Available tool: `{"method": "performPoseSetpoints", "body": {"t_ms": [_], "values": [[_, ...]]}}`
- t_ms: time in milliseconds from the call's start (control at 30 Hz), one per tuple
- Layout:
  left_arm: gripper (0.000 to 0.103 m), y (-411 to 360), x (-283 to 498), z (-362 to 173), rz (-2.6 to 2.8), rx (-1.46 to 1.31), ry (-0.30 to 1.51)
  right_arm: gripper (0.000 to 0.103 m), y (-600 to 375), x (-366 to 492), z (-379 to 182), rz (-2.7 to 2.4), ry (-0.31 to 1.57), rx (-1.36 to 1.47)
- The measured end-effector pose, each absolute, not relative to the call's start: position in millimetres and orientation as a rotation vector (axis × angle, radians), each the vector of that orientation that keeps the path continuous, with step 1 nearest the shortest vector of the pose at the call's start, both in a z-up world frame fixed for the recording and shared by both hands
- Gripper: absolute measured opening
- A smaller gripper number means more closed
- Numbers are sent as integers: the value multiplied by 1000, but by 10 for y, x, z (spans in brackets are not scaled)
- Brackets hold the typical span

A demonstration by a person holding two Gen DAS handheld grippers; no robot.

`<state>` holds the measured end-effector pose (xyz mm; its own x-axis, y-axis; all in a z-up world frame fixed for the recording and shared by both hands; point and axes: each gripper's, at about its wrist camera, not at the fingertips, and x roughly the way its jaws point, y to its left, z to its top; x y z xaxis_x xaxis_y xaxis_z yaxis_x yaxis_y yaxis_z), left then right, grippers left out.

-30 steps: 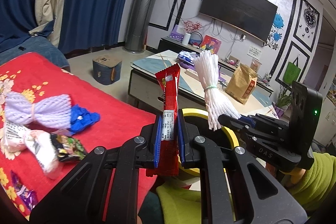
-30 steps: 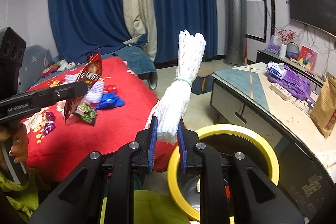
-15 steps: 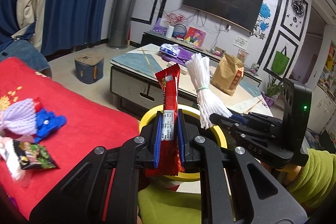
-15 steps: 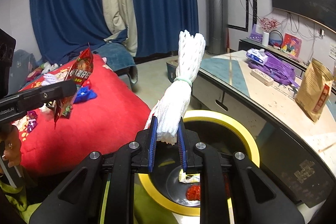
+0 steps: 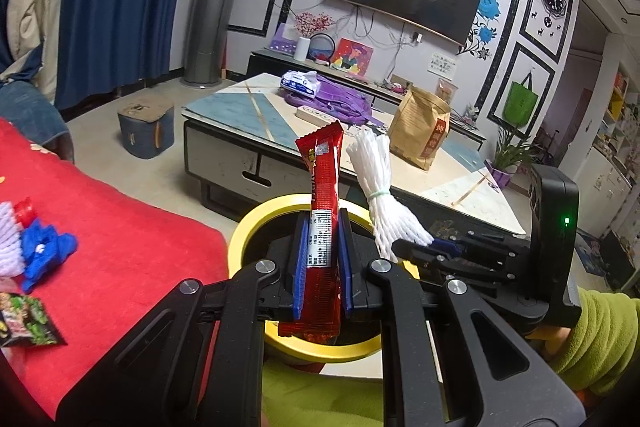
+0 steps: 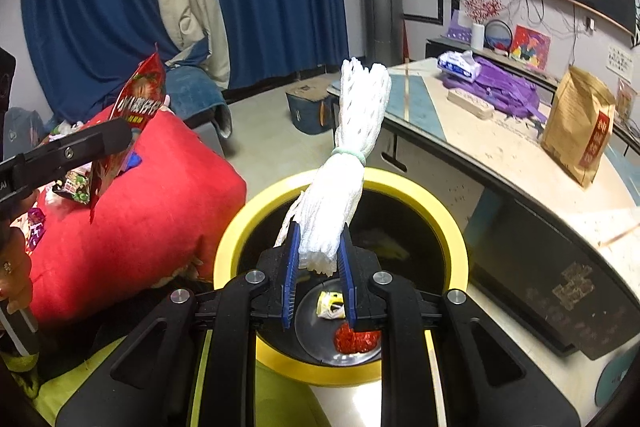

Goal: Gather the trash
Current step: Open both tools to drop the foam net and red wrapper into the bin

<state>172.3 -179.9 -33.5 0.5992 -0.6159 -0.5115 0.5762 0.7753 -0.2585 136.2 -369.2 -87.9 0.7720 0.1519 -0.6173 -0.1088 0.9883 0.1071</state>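
Left gripper: My left gripper (image 5: 322, 267) is squeezed on the red wrapper (image 5: 322, 211). The wrapper stands up tall between the blue pads.

Right gripper: My right gripper (image 6: 318, 267) is squeezed on the white foam net (image 6: 344, 187). A green band ties the net in the middle.

Where the bin is: The yellow bin (image 6: 452, 227) sits on the floor, between the red bed (image 6: 152, 195) and the near edge of the counter (image 6: 540, 187). Some trash already lies at its bottom.

Step now: I think I am about to drop both pieces into the bin.

How to do it well: In the right view the net's low end looks like it is over the black hole, so I would let go there. The net leans toward the far rim, so I would tip it down a bit first, or it may fall on the rim. The wrapper looks close to the near rim in the left view. I would push it more over the middle, then let go.

Watch out: Both pieces are light and may stick to the pads. The two grippers are near each other, so I would not bump them.

Left to do: More wrappers lie on the bed's near edge (image 5: 28, 319).
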Motion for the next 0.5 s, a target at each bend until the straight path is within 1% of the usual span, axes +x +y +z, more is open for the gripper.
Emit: {"method": "performPoseSetpoints", "body": {"t_ms": [500], "values": [[9, -2070, 1969, -676, -699, -62, 709, 19, -3799, 1471, -1125, 115, 781, 92]]}}
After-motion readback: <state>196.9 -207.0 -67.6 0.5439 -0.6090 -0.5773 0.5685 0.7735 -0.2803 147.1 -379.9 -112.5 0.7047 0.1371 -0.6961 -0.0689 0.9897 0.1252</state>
